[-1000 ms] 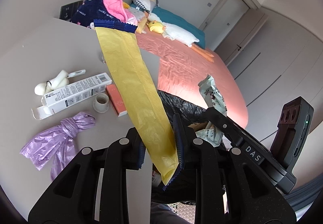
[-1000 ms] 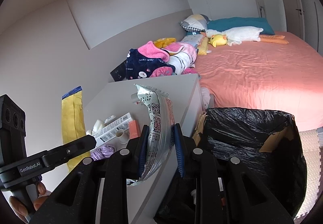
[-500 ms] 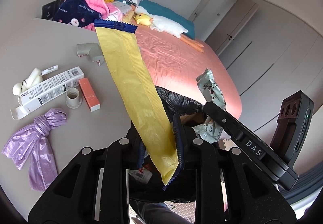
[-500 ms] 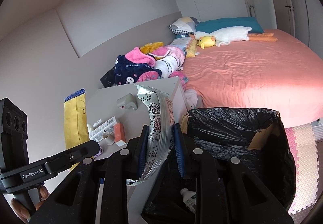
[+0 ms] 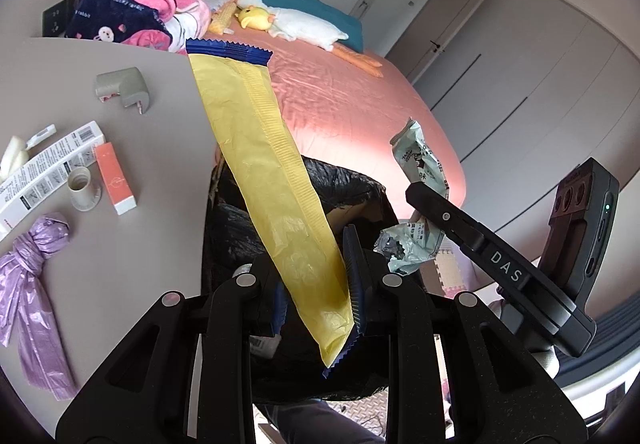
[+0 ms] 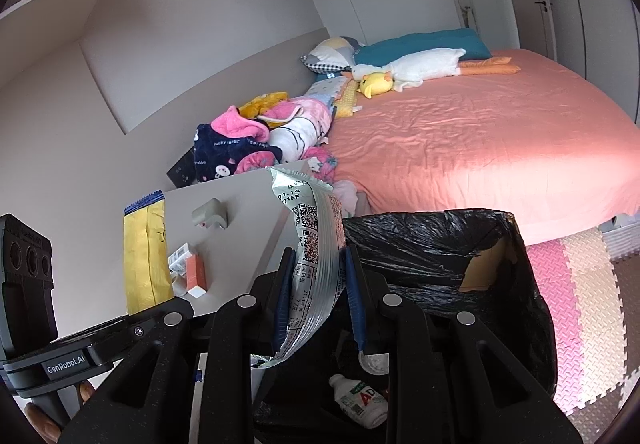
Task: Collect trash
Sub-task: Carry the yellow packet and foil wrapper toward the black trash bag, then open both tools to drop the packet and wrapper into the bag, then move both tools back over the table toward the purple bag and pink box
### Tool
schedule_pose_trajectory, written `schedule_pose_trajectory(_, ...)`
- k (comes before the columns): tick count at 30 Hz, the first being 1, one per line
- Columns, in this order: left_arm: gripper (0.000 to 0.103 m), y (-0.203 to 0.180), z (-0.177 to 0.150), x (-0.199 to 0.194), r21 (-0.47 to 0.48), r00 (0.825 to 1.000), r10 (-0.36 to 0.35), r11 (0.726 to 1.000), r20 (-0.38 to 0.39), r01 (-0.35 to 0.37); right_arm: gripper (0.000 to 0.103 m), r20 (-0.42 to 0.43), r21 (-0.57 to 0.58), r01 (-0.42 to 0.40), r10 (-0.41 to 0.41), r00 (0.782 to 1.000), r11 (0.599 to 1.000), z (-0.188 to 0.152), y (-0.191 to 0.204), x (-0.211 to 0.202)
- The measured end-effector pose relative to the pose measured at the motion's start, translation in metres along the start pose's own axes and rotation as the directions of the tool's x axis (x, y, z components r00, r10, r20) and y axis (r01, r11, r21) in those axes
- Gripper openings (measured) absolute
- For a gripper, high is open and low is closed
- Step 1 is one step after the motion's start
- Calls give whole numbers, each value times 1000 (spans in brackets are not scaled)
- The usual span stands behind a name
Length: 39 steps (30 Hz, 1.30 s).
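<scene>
Left wrist view: the left gripper (image 5: 316,296) is clamped on a long yellow wrapper (image 5: 264,172) with blue serrated ends. The wrapper runs up and away from the jaws, its lower end sticking out below them. Beneath it stands the bin (image 5: 352,188), lined with a black bag, close against the edge of the grey table (image 5: 152,252). The gripper is above the bin's mouth.

On the table lie a knotted purple bag (image 5: 28,276), a white carton (image 5: 44,168), an orange box (image 5: 114,184), a small cup (image 5: 82,188) and a grey corner piece (image 5: 122,88). All are apart from both grippers.

At the right of this view the right gripper (image 5: 420,216) holds a crumpled silver packet (image 5: 420,160).

Right wrist view: the right gripper (image 6: 316,292) is closed on the silver packet (image 6: 316,244), which carries printed codes and bends over at the top. The bin (image 6: 520,256) sits directly below and ahead of the jaws; a small white bottle (image 6: 358,400) lies inside it. Torn cardboard shows at the far rim, under the bag.

The left gripper's body and the yellow wrapper (image 6: 146,252) appear at the left of this view, over the table (image 6: 244,204).

Behind is a bed (image 6: 480,140) with a pink sheet, a pile of clothes (image 6: 256,140) and a plush goose (image 6: 416,68).
</scene>
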<state>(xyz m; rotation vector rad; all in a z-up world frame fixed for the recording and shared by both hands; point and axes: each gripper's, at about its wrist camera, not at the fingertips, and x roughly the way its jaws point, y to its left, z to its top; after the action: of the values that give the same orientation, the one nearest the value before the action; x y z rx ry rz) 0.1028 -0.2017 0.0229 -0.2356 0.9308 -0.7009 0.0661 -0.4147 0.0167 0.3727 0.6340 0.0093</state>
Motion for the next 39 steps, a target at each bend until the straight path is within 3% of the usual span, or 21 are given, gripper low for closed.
schedule_pose_trajectory(15, 24, -21, -7, 34, 62, 994, -39, 997, -104, 45, 27, 2, 76, 70, -70, 998, 995, 1, -43, -1)
schedule_pose_trajectory(17, 40, -23, -8, 40, 65, 987, -61, 995, -147, 71, 29, 10, 94, 103, -104, 995, 990, 2, -48, -4)
schedule_pose_trajectory(18, 79, -22, -7, 42, 52, 986, -54, 997, -156, 63, 39, 19, 100, 128, -130, 991, 987, 3, -51, -6)
schedule_pose_trajectory(19, 96, -20, -7, 41, 35, 989, -46, 998, -138, 51, 46, 32, 104, 154, -158, 987, 983, 4, -53, -8)
schedule_pose_trajectory(20, 96, -19, -6, 39, 28, 992, -48, 998, -114, 51, 66, 50, 110, 191, -197, 979, 975, 5, -56, -11)
schedule_pose_trajectory(21, 96, -19, -6, 38, 30, 993, -43, 998, -111, 47, 77, 70, 115, 227, -236, 969, 967, 5, -57, -15)
schedule_pose_trajectory(25, 96, -15, -7, 36, 33, 994, -6, 999, -106, 9, 79, 83, 118, 245, -255, 963, 962, 6, -63, -19)
schedule_pose_trajectory(39, 96, -2, -12, 21, 50, 997, 51, 998, -62, -48, 80, 39, 76, 196, -199, 979, 978, -2, -42, -2)
